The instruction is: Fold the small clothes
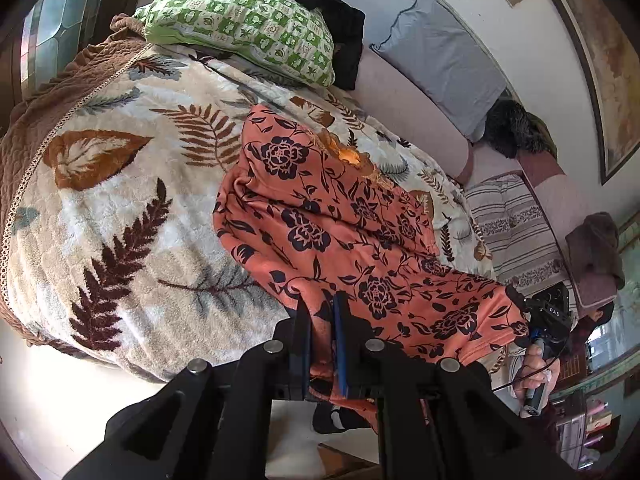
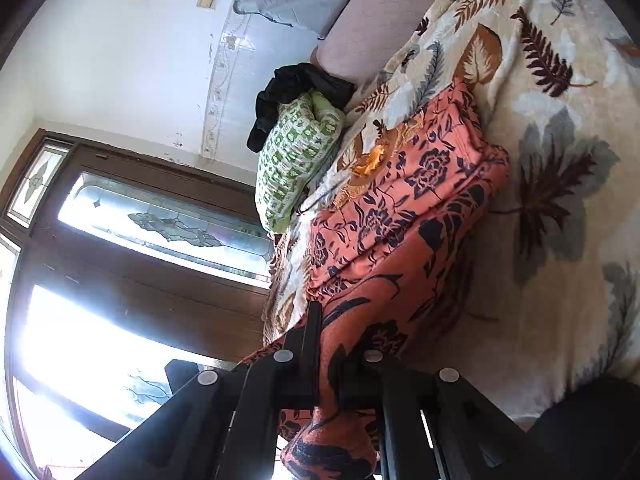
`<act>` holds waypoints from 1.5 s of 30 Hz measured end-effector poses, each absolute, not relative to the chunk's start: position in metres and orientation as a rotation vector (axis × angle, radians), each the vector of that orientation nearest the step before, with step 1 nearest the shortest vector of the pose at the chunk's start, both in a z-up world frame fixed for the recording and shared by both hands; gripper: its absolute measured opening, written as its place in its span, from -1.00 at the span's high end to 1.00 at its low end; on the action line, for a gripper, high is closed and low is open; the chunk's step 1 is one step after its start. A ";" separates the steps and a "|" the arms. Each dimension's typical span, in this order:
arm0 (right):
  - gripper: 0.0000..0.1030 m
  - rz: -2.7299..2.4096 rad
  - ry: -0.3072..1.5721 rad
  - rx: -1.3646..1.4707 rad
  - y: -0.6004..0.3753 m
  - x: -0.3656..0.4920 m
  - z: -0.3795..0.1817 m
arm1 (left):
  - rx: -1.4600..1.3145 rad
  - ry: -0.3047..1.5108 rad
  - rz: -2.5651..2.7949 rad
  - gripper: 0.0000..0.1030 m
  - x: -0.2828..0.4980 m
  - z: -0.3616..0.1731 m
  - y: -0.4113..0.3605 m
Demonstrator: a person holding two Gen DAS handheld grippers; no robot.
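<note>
Both grippers' jaws pinch the orange floral garment (image 1: 360,240), stretched lengthwise between them.

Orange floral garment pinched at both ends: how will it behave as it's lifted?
Likely floppy: the orange floral garment sags and creases between the left tongs and right tongs. Probably light, since small pinches carry it. It may drag on the fuzzy leaf blanket.
</note>
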State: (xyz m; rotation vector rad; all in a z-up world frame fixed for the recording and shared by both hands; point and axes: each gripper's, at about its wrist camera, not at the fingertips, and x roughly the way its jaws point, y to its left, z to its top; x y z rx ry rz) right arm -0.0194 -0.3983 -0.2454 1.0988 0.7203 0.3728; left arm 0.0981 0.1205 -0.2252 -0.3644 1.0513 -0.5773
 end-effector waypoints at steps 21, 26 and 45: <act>0.43 0.002 0.638 1.502 -0.530 0.225 -0.385 | -0.499 0.996 -0.277 0.79 0.405 -0.277 0.057; -0.52 -0.062 0.445 1.520 -0.556 0.191 -0.397 | -0.475 0.879 -0.180 0.79 0.376 -0.279 0.055; 0.08 -0.119 0.944 0.689 -0.414 0.351 -0.339 | -0.291 0.973 -0.206 0.08 0.341 -0.304 0.000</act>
